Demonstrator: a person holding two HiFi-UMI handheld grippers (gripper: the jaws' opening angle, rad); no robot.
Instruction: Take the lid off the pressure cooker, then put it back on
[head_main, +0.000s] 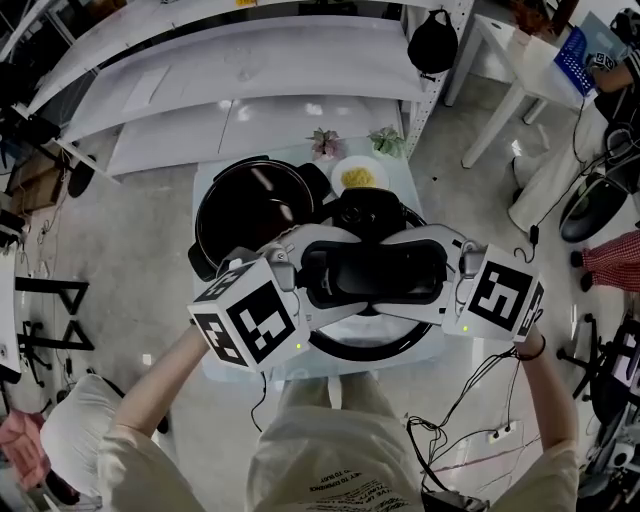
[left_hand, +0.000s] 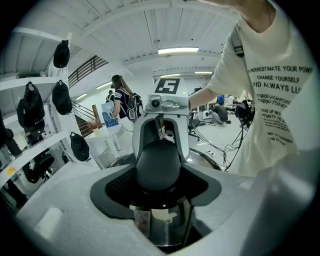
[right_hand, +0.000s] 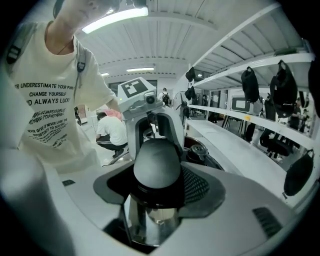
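In the head view the pressure cooker lid (head_main: 385, 347), round and dark with a black handle (head_main: 375, 272) on top, hangs over the near side of the small table. My left gripper (head_main: 303, 272) grips the handle from the left and my right gripper (head_main: 447, 266) grips it from the right. The open cooker pot (head_main: 255, 205) stands behind and to the left of the lid. In the left gripper view my left gripper (left_hand: 157, 182) has its jaws closed round the black knob (left_hand: 157, 165). My right gripper (right_hand: 156, 187) holds the same knob (right_hand: 156, 167) in the right gripper view.
A small plate of yellow food (head_main: 360, 177) and two little plants (head_main: 325, 143) sit at the table's far edge. White shelves (head_main: 250, 60) run behind, with a black bag (head_main: 432, 40) hanging at their end. Cables (head_main: 470, 400) trail on the floor at my right.
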